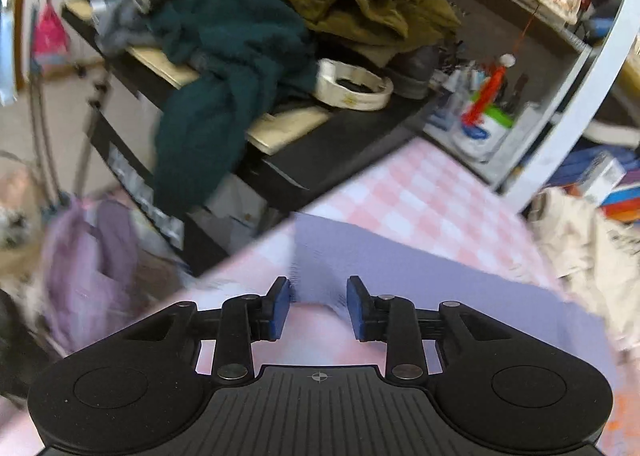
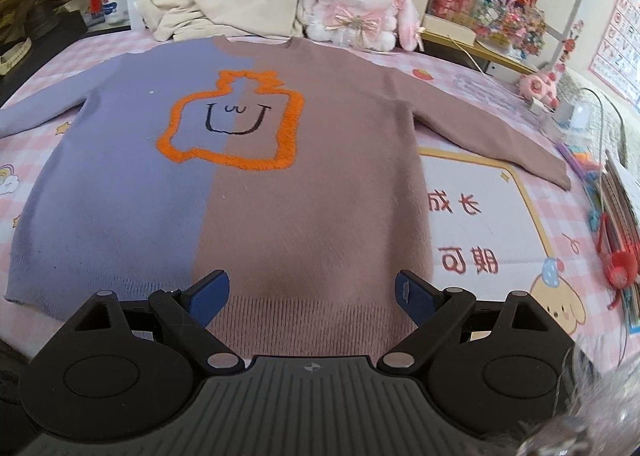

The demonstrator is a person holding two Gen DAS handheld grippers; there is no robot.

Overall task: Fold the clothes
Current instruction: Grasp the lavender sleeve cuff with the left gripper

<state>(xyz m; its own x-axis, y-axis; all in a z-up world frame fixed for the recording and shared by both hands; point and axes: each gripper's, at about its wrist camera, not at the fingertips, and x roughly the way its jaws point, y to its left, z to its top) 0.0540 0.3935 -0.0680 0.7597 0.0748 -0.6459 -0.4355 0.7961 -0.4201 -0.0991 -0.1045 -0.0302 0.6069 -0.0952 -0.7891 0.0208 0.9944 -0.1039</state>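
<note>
A two-tone sweater (image 2: 280, 196), purple on the left and brown on the right with an orange outlined figure, lies flat and face up on the pink checked bed sheet (image 2: 480, 196). Both sleeves are spread out sideways. My right gripper (image 2: 312, 292) is wide open just above the brown hem, holding nothing. In the left wrist view, my left gripper (image 1: 319, 306) is open with its jaws narrowed, and the end of the purple sleeve (image 1: 420, 276) reaches in between the blue pads (image 1: 280, 308). The view is blurred, so I cannot tell whether the pads touch the cloth.
A cream garment (image 2: 232, 4) and a plush rabbit (image 2: 360, 4) sit at the bed's far edge before bookshelves. Cables, pens and red headphones (image 2: 616, 268) line the right side. Left of the bed stands a black table (image 1: 320, 160) piled with clothes, with a purple bag (image 1: 88, 256) below.
</note>
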